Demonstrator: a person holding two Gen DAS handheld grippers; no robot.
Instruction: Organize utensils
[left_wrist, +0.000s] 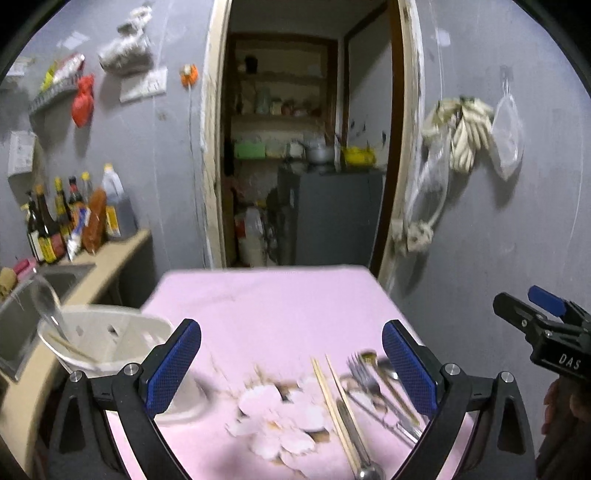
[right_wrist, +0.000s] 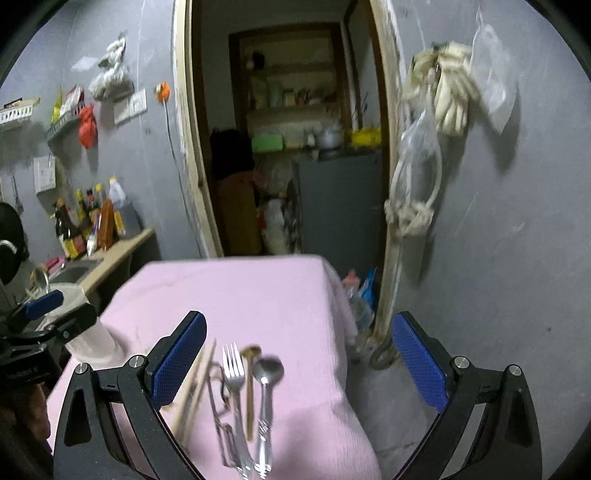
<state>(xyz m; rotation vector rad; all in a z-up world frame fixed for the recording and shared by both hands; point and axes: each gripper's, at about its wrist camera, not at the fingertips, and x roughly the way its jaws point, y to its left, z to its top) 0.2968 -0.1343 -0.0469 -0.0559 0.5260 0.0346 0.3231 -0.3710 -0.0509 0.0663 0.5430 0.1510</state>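
Several utensils lie side by side on the pink tablecloth: wooden chopsticks, a fork, a gold spoon and a steel spoon. In the right wrist view the chopsticks, the fork and the gold spoon show between the jaws. A white holder at the table's left holds a clear spoon and chopsticks. My left gripper is open and empty above the table. My right gripper is open and empty over the utensils.
A counter with a sink and sauce bottles stands to the left. An open doorway with shelves lies beyond the table. Gloves and bags hang on the grey wall to the right. The table's right edge drops to the floor.
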